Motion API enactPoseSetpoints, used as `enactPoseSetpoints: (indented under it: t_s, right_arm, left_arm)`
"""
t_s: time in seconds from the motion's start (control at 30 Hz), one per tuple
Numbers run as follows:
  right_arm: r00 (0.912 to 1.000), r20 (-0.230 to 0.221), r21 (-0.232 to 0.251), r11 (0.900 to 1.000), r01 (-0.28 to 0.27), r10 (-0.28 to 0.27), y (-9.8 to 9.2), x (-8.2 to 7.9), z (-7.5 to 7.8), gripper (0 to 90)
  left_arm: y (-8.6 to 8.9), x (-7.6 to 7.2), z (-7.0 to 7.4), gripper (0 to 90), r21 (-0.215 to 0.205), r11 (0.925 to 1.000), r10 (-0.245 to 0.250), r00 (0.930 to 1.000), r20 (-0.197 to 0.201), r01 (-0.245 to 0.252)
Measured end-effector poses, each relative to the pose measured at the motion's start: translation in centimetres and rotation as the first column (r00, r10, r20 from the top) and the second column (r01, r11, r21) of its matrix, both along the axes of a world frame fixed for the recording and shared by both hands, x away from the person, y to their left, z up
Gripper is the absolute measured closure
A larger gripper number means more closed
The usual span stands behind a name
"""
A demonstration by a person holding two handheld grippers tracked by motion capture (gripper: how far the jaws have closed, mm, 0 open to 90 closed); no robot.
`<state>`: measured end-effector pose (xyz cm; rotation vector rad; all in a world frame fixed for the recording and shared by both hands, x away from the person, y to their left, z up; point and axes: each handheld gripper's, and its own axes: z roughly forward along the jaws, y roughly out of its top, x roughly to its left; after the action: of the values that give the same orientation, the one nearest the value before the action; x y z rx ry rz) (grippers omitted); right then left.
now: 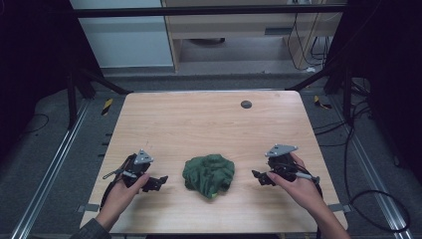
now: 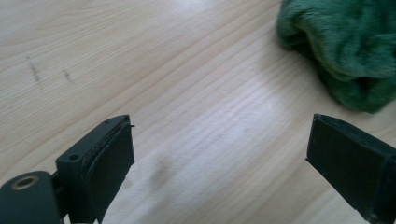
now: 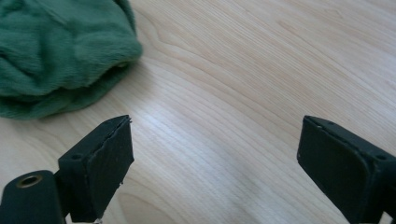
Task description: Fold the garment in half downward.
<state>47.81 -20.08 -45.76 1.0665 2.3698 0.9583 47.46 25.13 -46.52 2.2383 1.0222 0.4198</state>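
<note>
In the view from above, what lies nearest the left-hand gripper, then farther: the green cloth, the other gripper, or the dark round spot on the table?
From the left gripper:
1. Green cloth, just beside it, mid-table.
2. Right gripper, past the cloth.
3. Dark round spot, near the far edge.

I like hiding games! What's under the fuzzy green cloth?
The green cloth lies crumpled in a heap on the wooden table. Bare wood shows all around it; anything beneath the heap is covered.

A crumpled green fleece cloth point(image 1: 209, 175) lies bunched on the table's near middle.
</note>
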Motion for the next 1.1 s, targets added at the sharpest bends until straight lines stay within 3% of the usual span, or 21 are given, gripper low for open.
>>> enactPoseSetpoints:
  t_s: [0.17,0.43,0.7,0.83,0.93,1.03,1.1]
  right_arm:
    - [0.9991,-0.037,-0.011,1.000,0.018,-0.018,-0.4,1.0,-0.5,10.7]
    - [0.9984,-0.019,-0.057,0.997,0.051,-0.052,-1.0,2.8,-0.9,11.8]
    - [0.9953,-0.056,-0.080,0.994,0.073,-0.078,-1.3,4.7,-1.0,12.1]
    - [0.9926,-0.073,-0.065,0.994,0.092,-0.097,-1.5,5.7,-0.8,11.8]
    - [0.9859,-0.098,-0.025,0.991,0.134,-0.136,-1.6,6.6,-0.6,10.4]
    - [0.9842,-0.099,-0.023,0.989,0.145,-0.146,-1.5,7.0,-0.5,9.1]
    - [0.9784,-0.122,0.006,0.986,0.169,-0.167,-1.3,7.6,-0.5,8.3]
  left_arm:
    - [1.2,0.8,-0.2,6.7,-0.019,0.9996,0.023,0.9997,-0.012,-0.023]
    - [2.7,1.9,-0.5,6.5,0.029,0.9982,0.053,0.9986,-0.009,-0.053]
    - [3.5,3.0,-1.0,6.5,0.039,0.9961,0.080,0.9965,-0.021,-0.079]
    - [3.5,3.5,-0.9,6.5,0.046,0.9953,0.086,0.9961,-0.020,-0.085]
    - [3.2,3.6,-0.7,6.5,0.046,0.9960,0.078,0.9968,-0.015,-0.077]
    - [2.9,3.8,-0.5,6.5,0.047,0.9962,0.074,0.9972,-0.012,-0.074]
    - [2.7,4.3,-0.4,6.5,0.046,0.9958,0.080,0.9967,-0.011,-0.079]
